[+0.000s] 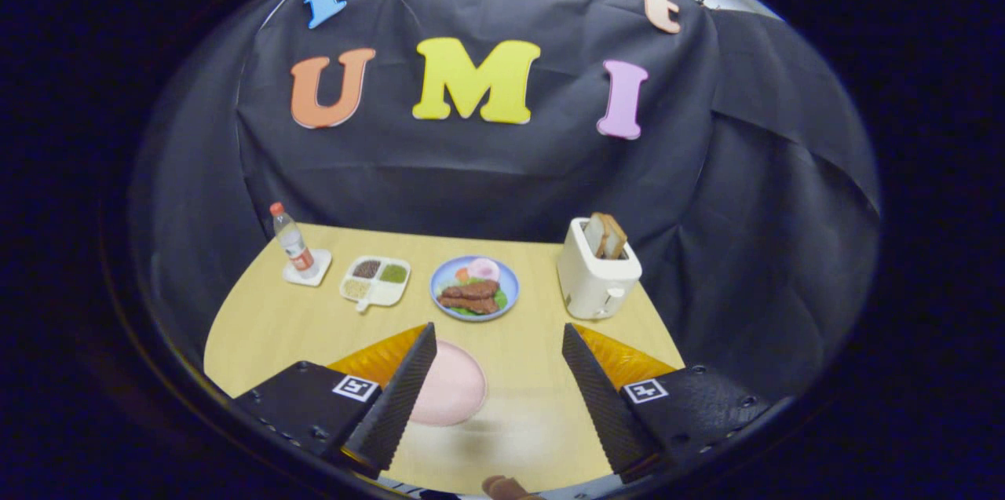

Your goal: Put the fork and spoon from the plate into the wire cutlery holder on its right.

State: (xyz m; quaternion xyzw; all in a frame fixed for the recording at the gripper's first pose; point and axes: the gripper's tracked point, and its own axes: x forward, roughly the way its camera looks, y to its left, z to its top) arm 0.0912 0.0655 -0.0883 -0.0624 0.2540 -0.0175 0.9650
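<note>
Wooden table (pixel 534 374) against black cloth wall, gripper (pixel 498 343) fingers spread wide apart and empty, pink plate (pixel 451 390) just beside the left finger, partly hidden behind it, toaster (pixel 597 276) beyond.

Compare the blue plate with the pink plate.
The blue plate holds food and lies far beyond the fingers, next to the toaster. The pink plate looks bare and lies between the open fingers, partly hidden by the left one. It also looks larger, being nearer. Both are round and rest flat on the table.
</note>
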